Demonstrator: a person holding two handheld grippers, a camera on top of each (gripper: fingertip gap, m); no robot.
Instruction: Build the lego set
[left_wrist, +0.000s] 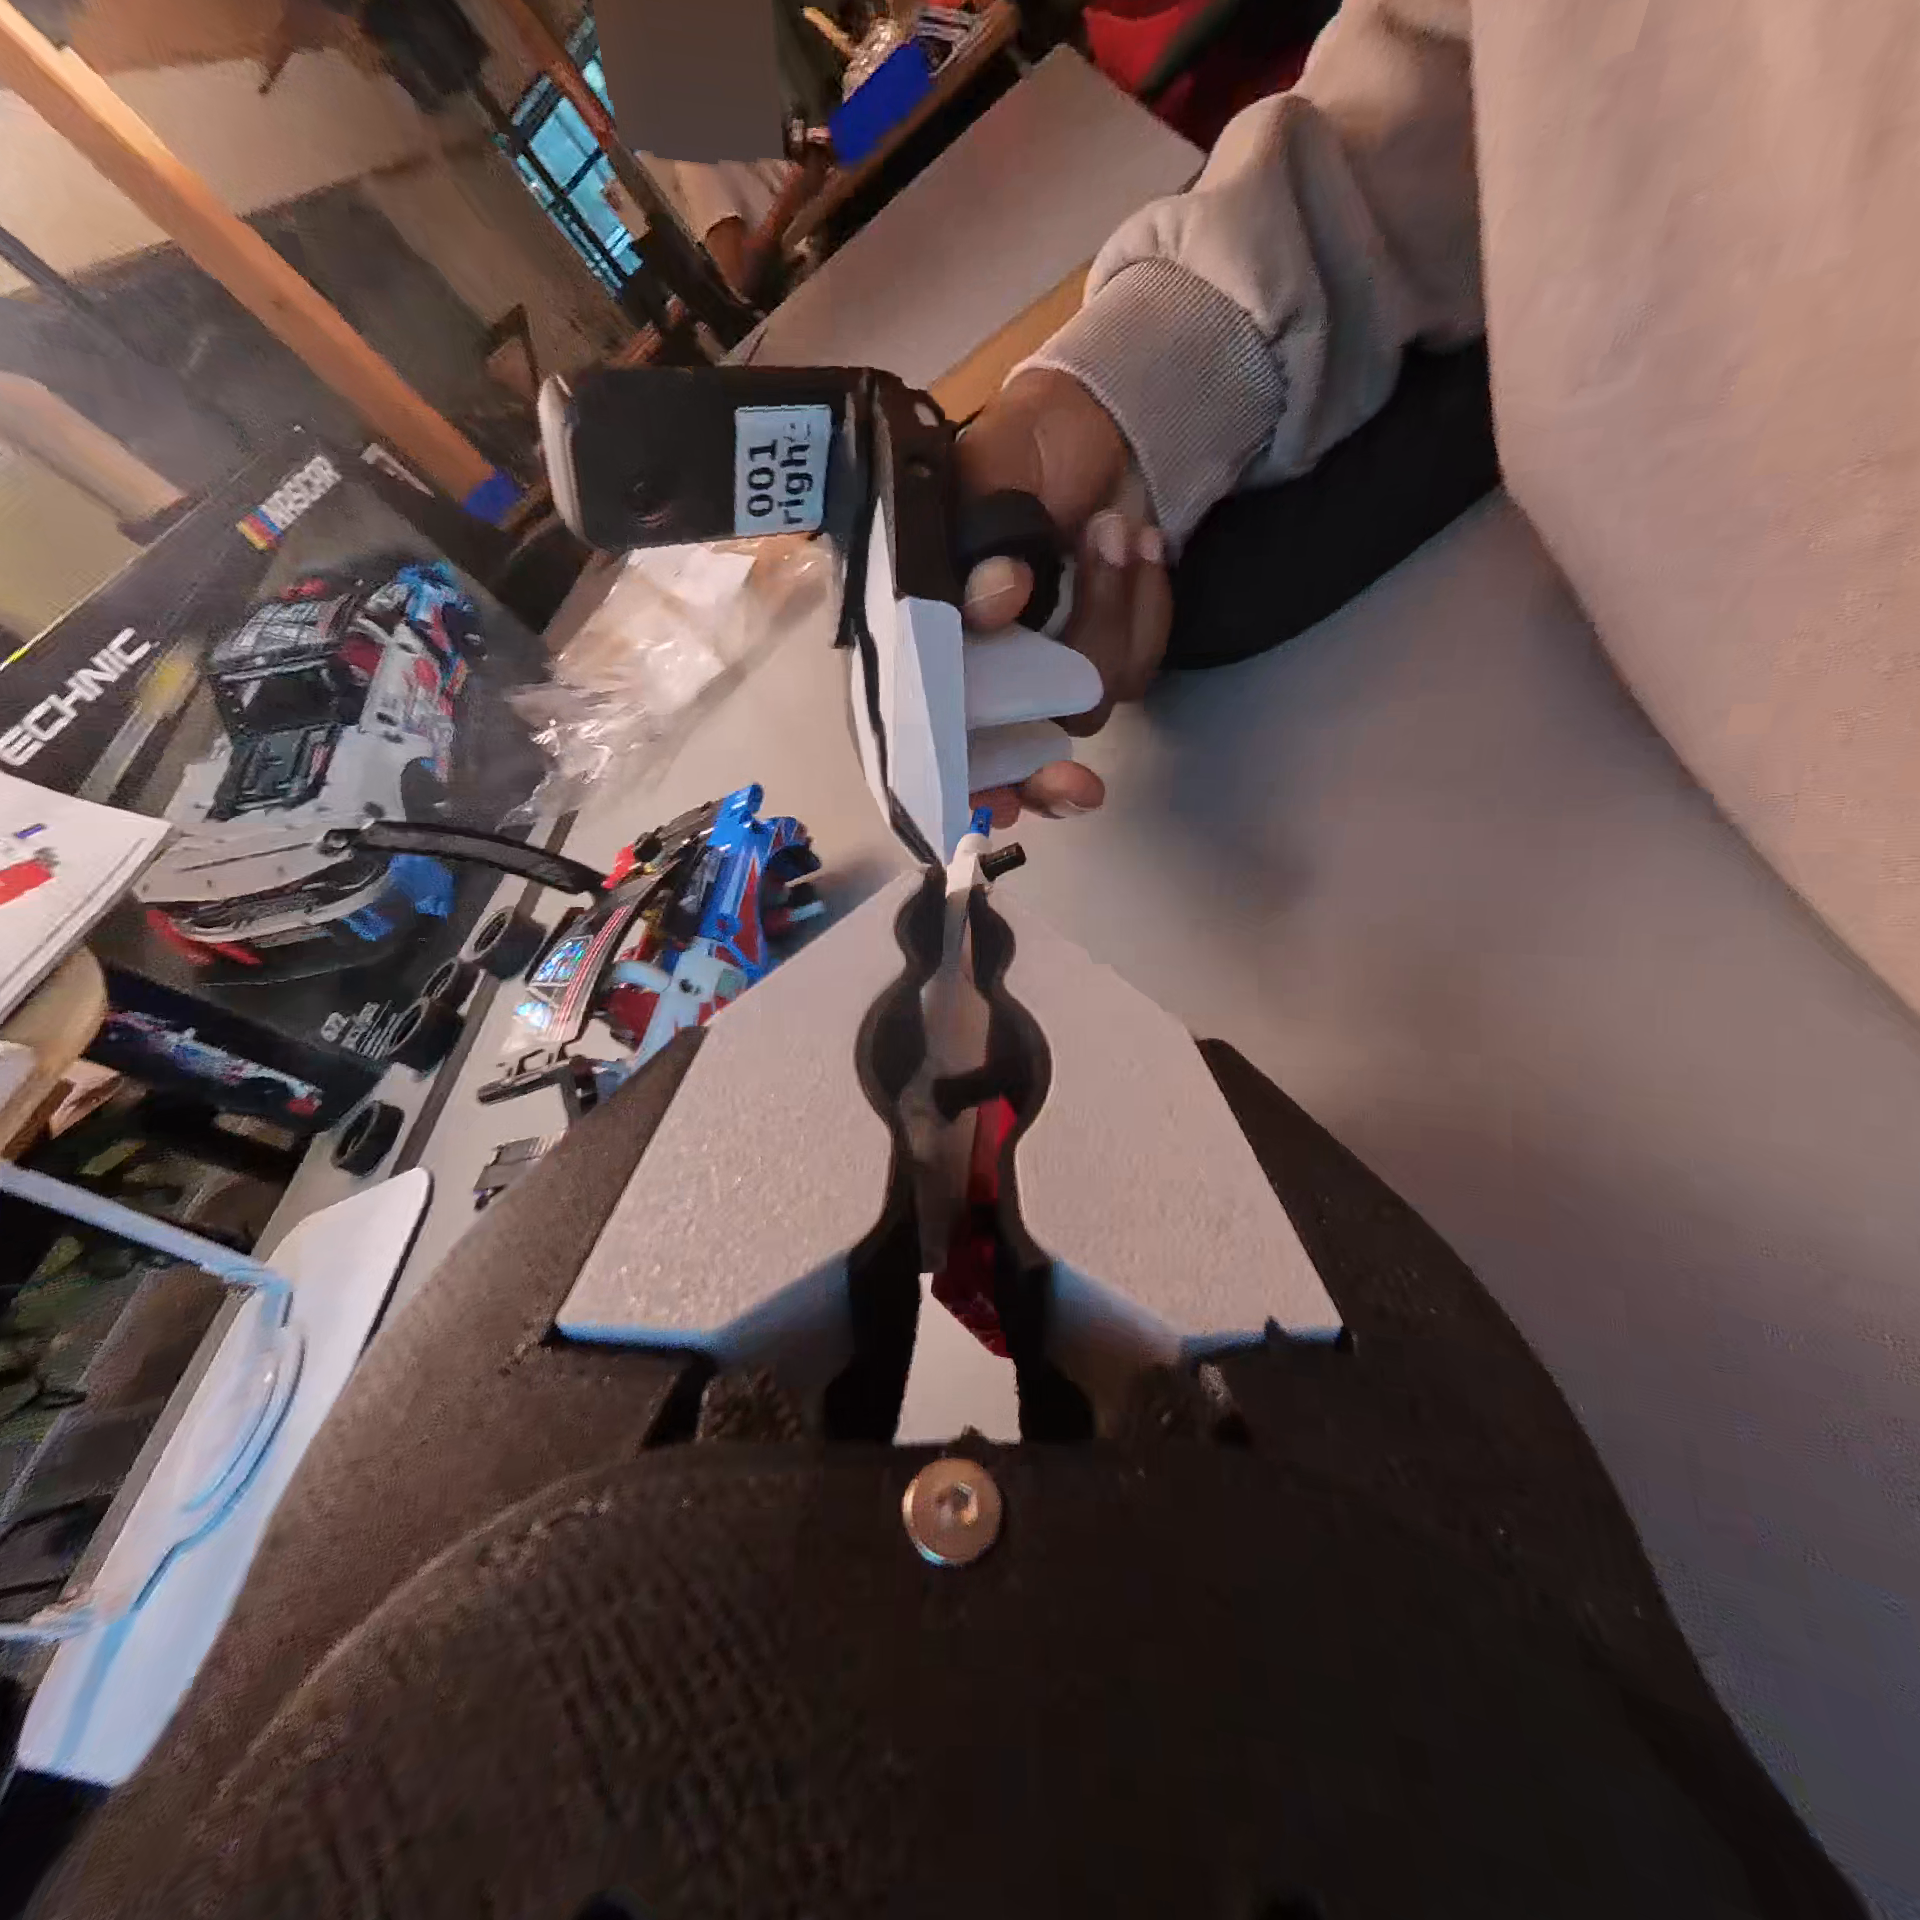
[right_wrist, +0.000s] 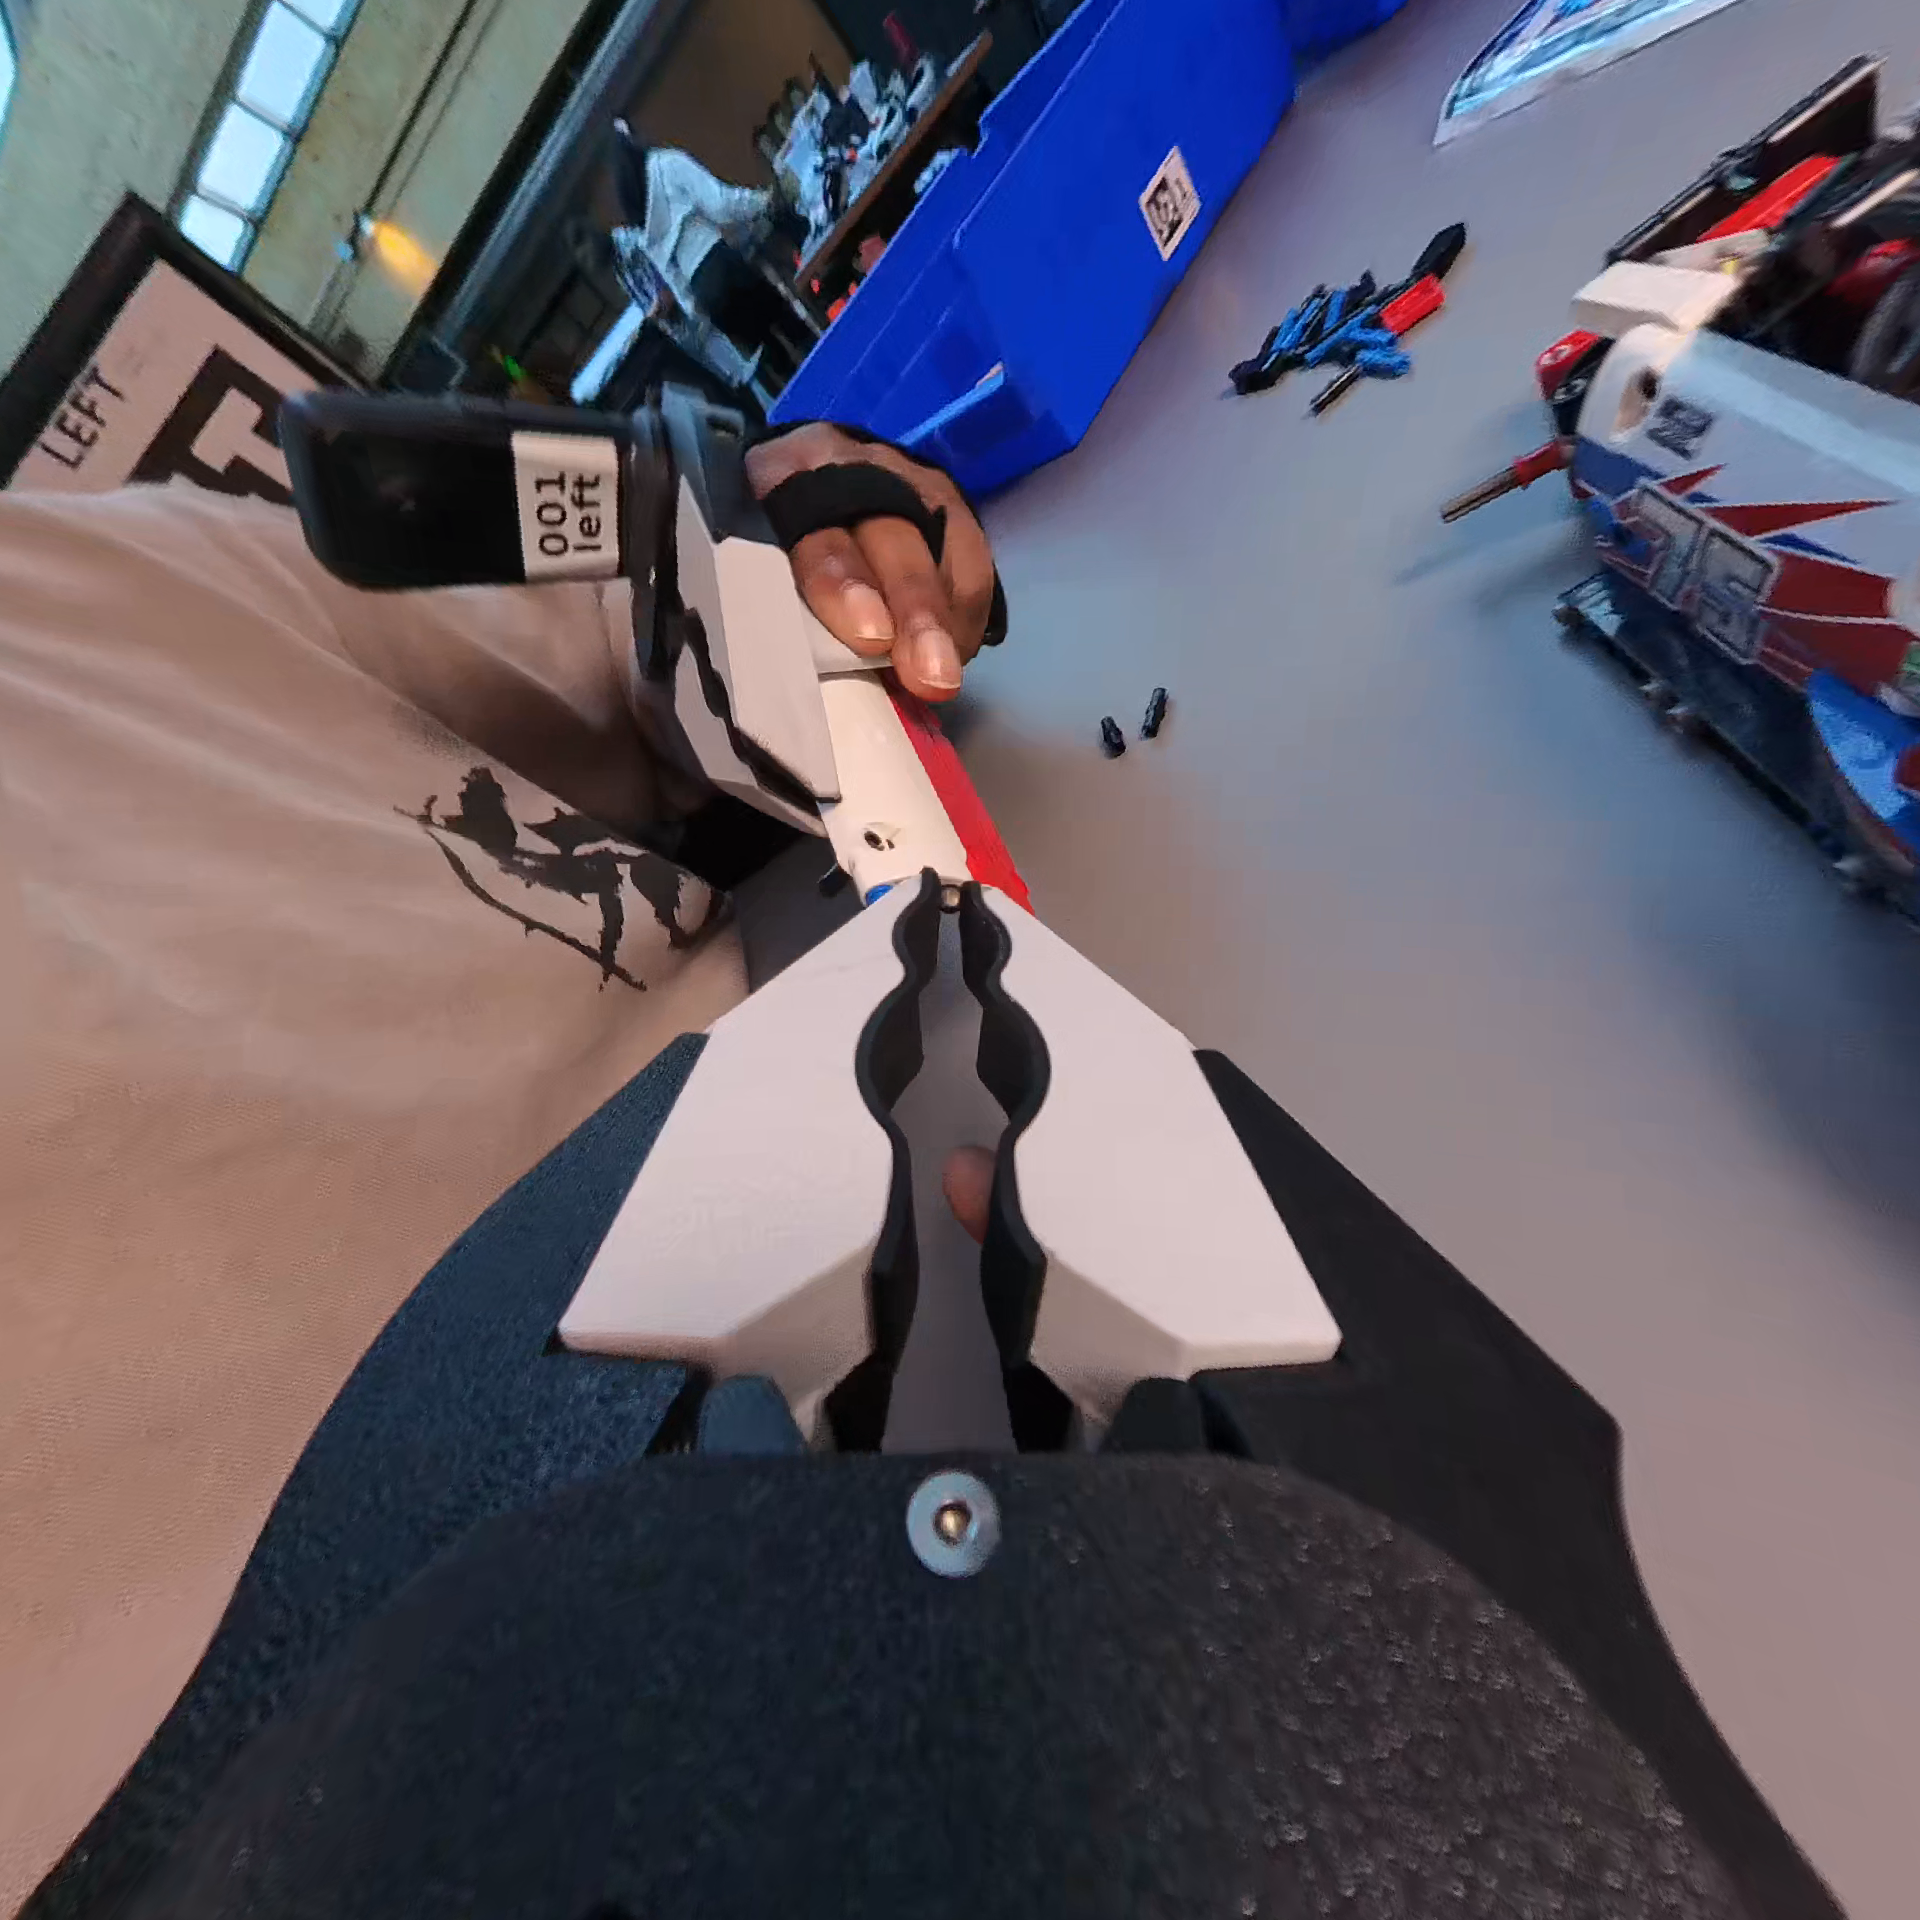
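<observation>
My left gripper (left_wrist: 940, 904) is shut on a white and red lego panel (left_wrist: 961, 997), held above the grey table. The panel also shows in the right wrist view (right_wrist: 914, 779), sticking out of the left gripper (right_wrist: 800, 769). My right gripper (right_wrist: 948, 899) is shut on a small black pin (right_wrist: 948, 896) at the panel's free end. In the left wrist view the right gripper (left_wrist: 930, 847) meets the panel tip, where a black pin (left_wrist: 1000, 860) sticks out. The part-built red, white and blue car (right_wrist: 1756, 540) lies on the table; it also shows in the left wrist view (left_wrist: 686, 925).
A blue bin (right_wrist: 1039, 260), a heap of blue and black pins (right_wrist: 1340, 338), two loose black pins (right_wrist: 1132, 722) and a red axle piece (right_wrist: 1507, 488) lie on the table (right_wrist: 1351, 935). The set's box (left_wrist: 270, 748), plastic bags (left_wrist: 665, 644), black tyres (left_wrist: 366, 1138) and a booklet (left_wrist: 52, 883) lie to the left. The grippers are tip to tip, or close to it.
</observation>
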